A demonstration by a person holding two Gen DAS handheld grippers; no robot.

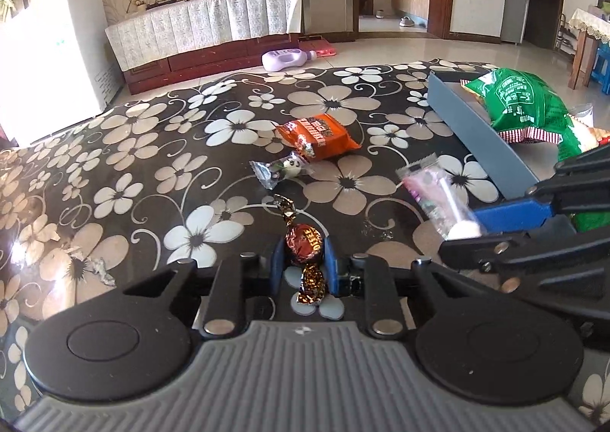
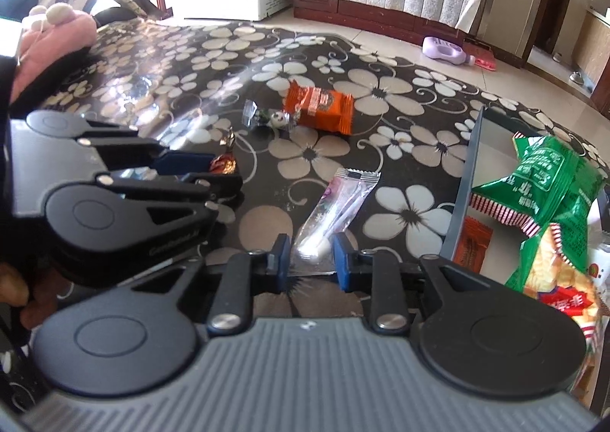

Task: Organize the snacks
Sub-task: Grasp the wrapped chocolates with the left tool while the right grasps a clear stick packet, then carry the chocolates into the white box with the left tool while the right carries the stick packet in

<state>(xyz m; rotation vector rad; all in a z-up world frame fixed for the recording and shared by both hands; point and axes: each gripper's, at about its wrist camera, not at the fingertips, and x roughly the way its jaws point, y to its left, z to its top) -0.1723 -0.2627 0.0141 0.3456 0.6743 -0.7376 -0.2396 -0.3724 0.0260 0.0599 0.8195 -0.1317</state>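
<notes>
The left gripper (image 1: pixel 304 255) is closed narrowly around a brown foil-wrapped toffee (image 1: pixel 304 244), whose round body is pinched between the two blue pads while its twisted ends stick out front and back. The right gripper (image 2: pixel 308 255) is held partly open, its pads set on either side of the white end of a clear-wrapped lollipop (image 2: pixel 335 209) lying on the flowered tablecloth (image 2: pixel 160 62); contact cannot be told. Farther out on the cloth, a small panda candy (image 1: pixel 284 168) is seen just beside an orange snack packet (image 1: pixel 316 135). To the right, a grey tray (image 1: pixel 472 131) is seen, holding a green chip bag (image 1: pixel 522 104).
</notes>
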